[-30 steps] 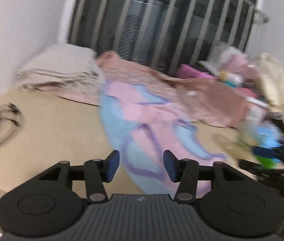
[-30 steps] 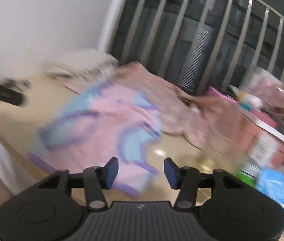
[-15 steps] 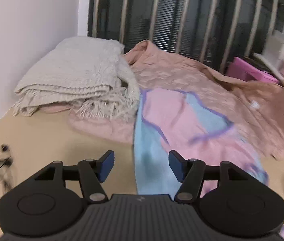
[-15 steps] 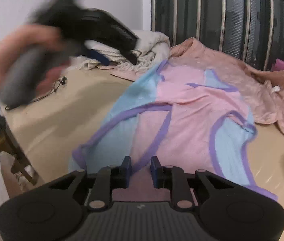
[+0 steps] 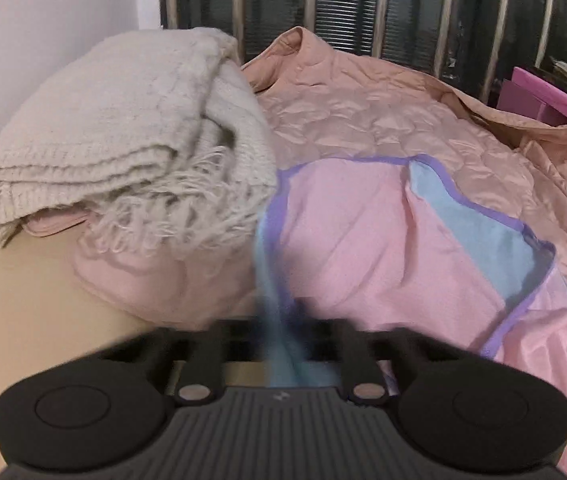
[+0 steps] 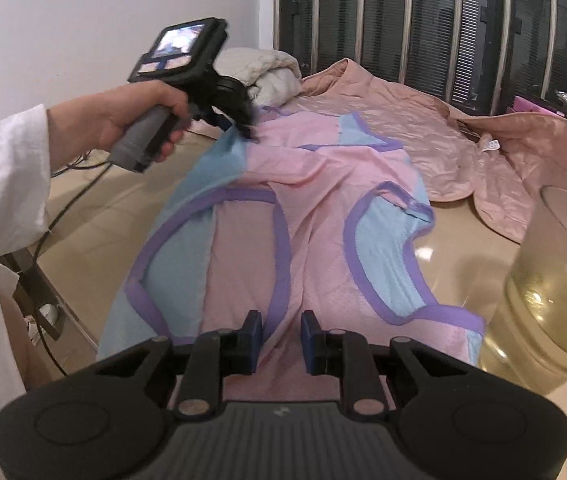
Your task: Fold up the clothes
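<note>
Fabric of the pink-and-blue garment is pinched in the left gripper fingers near the worktop's far-left edge. Right gripper fingers stand slightly parted over its near hem, gripping nothing.

A garment lies flat on the worktop, running forward from the right tool, whose fingers straddle its near hem. The left tool sits at the garment's far left corner. Ahead of the left tool, a folded knitted blanket rests to the left on a quilted jacket that spreads behind and right of the garment. A plastic jar stands right of the right tool.
</note>
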Action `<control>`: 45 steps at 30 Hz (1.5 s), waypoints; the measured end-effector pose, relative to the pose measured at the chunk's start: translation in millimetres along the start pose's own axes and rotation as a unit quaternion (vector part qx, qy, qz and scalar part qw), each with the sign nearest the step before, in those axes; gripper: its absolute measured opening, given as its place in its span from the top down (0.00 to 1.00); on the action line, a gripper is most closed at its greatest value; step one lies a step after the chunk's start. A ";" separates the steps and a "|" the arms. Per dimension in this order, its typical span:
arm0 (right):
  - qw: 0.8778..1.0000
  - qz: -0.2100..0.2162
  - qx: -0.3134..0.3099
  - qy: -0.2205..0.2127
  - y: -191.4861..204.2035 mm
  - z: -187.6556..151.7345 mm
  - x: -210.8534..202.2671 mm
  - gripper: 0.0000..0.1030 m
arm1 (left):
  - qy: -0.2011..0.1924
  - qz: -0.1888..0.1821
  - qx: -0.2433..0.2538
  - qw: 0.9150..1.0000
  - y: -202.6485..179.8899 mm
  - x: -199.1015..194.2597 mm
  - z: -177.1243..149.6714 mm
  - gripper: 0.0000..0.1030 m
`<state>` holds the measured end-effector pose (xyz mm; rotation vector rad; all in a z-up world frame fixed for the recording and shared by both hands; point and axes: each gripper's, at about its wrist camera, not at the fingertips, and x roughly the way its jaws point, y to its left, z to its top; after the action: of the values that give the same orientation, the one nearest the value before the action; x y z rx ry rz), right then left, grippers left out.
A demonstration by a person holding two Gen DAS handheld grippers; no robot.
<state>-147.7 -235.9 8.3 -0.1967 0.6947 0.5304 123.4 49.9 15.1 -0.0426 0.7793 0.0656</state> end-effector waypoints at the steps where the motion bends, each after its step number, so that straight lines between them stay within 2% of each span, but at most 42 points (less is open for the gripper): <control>1: 1.000 -0.002 -0.002 0.003 -3.2 0.8 1.3 0.82 | 0.001 -0.003 -0.003 1.000 4.8 -3.4 0.0 0.96; 5: 1.000 -0.016 -0.004 0.013 -8.1 1.9 -1.0 0.81 | -0.015 -0.001 -0.012 1.000 32.0 -30.7 -21.7 0.96; 7: 1.000 -0.015 -0.001 0.014 -14.8 2.0 0.0 0.81 | -0.017 0.001 -0.037 0.999 52.7 -48.1 -43.1 0.97; 11: 0.999 -0.026 -0.007 0.020 -21.2 6.3 4.0 0.81 | -0.038 0.008 -0.089 0.995 89.9 -107.2 -93.3 0.97; 15: 0.998 -0.056 -0.032 0.029 -17.7 16.1 13.2 0.81 | -0.065 0.029 -0.133 0.989 117.5 -159.9 -144.4 0.95; 18: 0.993 -0.094 -0.058 0.028 -9.0 28.2 30.2 0.79 | -0.064 0.069 -0.131 0.987 126.6 -174.2 -158.0 0.93; 19: 0.990 -0.114 -0.071 0.030 -4.7 33.8 38.0 0.79 | -0.074 0.072 -0.132 0.986 126.7 -181.6 -158.9 0.92; 20: 0.988 -0.128 -0.080 0.033 -1.4 37.8 43.7 0.79 | -0.087 0.062 -0.130 0.986 125.5 -190.0 -157.5 0.90; 21: 0.986 -0.142 -0.084 0.039 0.4 42.7 48.9 0.79 | -0.099 0.050 -0.127 0.986 123.9 -197.8 -156.0 0.83; 22: 0.984 -0.152 -0.078 0.042 0.5 48.1 52.2 0.79 | -0.105 0.030 -0.116 0.987 120.5 -202.3 -153.4 0.69; 24: 0.987 -0.150 -0.057 0.018 1.4 53.7 45.2 0.79 | -0.113 -0.013 -0.075 0.991 109.7 -206.1 -148.6 0.56; 25: 0.990 -0.132 -0.046 -0.006 5.1 54.8 37.0 0.79 | -0.114 -0.031 -0.054 0.992 102.8 -202.1 -148.1 0.55; 27: 0.997 -0.062 -0.020 -0.035 16.6 56.2 25.9 0.79 | -0.095 -0.071 -0.019 0.993 91.8 -182.5 -149.2 0.55; 29: 0.999 0.021 -0.013 -0.032 32.1 55.2 26.4 0.79 | -0.045 -0.095 0.007 0.994 88.0 -159.8 -150.4 0.60; 30: 0.998 0.040 -0.025 -0.030 42.0 53.3 29.2 0.79 | -0.037 -0.092 0.011 0.995 88.1 -155.1 -152.2 0.65; 32: 0.997 0.026 -0.054 -0.037 60.1 46.5 35.2 0.79 | -0.041 -0.089 0.018 0.995 91.2 -157.3 -156.5 0.74; 33: 0.997 0.017 -0.061 -0.040 64.9 42.1 38.2 0.81 | -0.041 -0.089 0.010 0.995 94.8 -160.0 -158.6 0.89; 34: 0.998 0.015 -0.056 -0.036 65.8 37.3 41.5 0.81 | -0.041 -0.093 -0.002 0.995 98.3 -162.9 -161.7 0.95; 38: 0.999 0.019 -0.024 -0.023 50.4 22.8 34.9 0.84 | -0.044 -0.099 -0.025 0.994 112.0 -177.0 -178.6 0.95; 41: 1.000 -0.010 0.001 -0.011 32.6 17.0 24.6 0.84 | -0.043 -0.122 -0.029 0.991 115.3 -194.8 -185.5 0.93; 42: 1.000 -0.022 0.012 -0.007 27.8 17.0 22.6 0.84 | -0.051 -0.129 -0.032 0.990 117.2 -200.4 -186.0 0.90; 43: 0.999 -0.025 0.020 -0.013 26.8 18.5 19.2 0.83 | -0.056 -0.133 -0.033 0.989 119.6 -204.4 -184.6 0.80; 45: 0.999 -0.030 0.037 -0.025 25.5 21.8 12.5 0.83 | -0.054 -0.138 -0.032 0.988 122.2 -206.8 -180.9 0.69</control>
<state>-141.0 -201.7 16.6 -0.1343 0.6556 0.4496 -159.2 151.5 30.3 -0.2058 0.6570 -0.1696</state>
